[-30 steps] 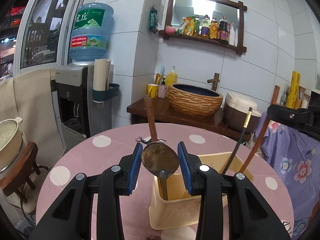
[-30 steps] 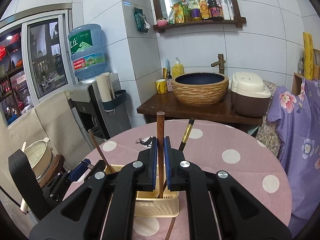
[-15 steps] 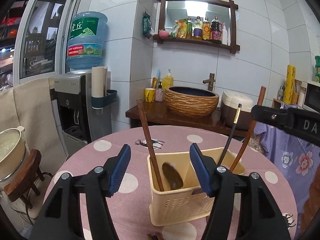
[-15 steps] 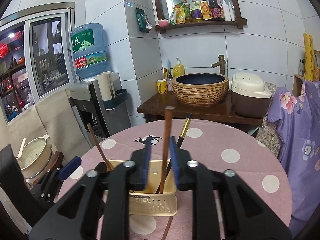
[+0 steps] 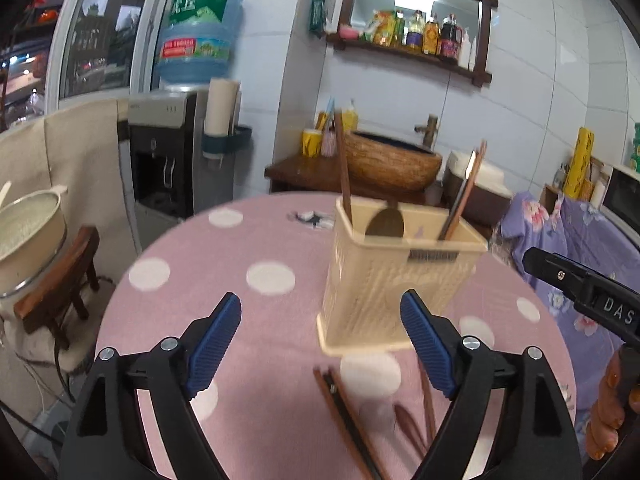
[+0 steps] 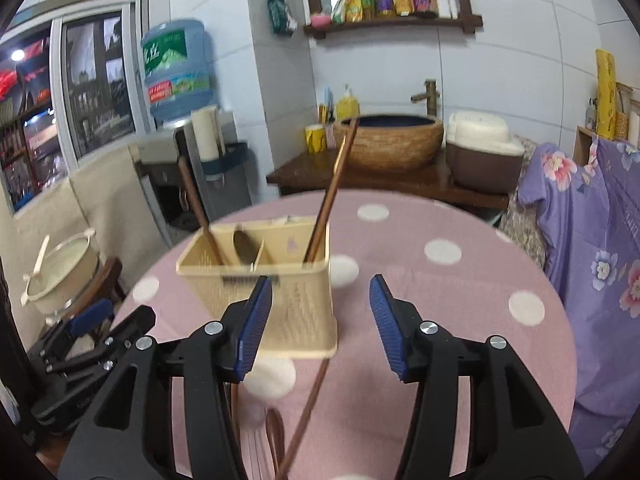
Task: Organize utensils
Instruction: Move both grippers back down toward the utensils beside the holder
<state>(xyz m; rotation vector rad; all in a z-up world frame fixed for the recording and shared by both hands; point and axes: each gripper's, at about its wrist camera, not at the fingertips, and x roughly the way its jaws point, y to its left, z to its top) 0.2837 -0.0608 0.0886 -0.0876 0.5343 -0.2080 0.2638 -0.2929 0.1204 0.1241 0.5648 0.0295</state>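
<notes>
A cream plastic utensil basket [image 5: 396, 280] stands on the pink dotted table; it also shows in the right wrist view [image 6: 280, 280]. It holds a dark spoon [image 5: 385, 222], an upright brown chopstick [image 5: 343, 168] and leaning chopsticks [image 5: 464, 196]. Loose brown chopsticks [image 5: 348, 416] and a spoon [image 5: 408, 420] lie on the cloth in front of the basket. My left gripper [image 5: 320, 344] is open and empty, below the basket. My right gripper [image 6: 320, 320] is open and empty, just before the basket.
The round table [image 5: 256, 248] has a pink cloth with white dots. A water dispenser [image 5: 180, 152] stands behind left. A wooden counter carries a woven basin [image 5: 392, 160] and a rice cooker [image 6: 484, 156]. A pot sits on a stool [image 5: 28, 232] at left. Purple floral cloth [image 6: 592, 216] hangs right.
Both grippers opened and pulled back from the basket. The spoon left my left gripper and the chopstick left my right gripper; both now stand in the basket.
</notes>
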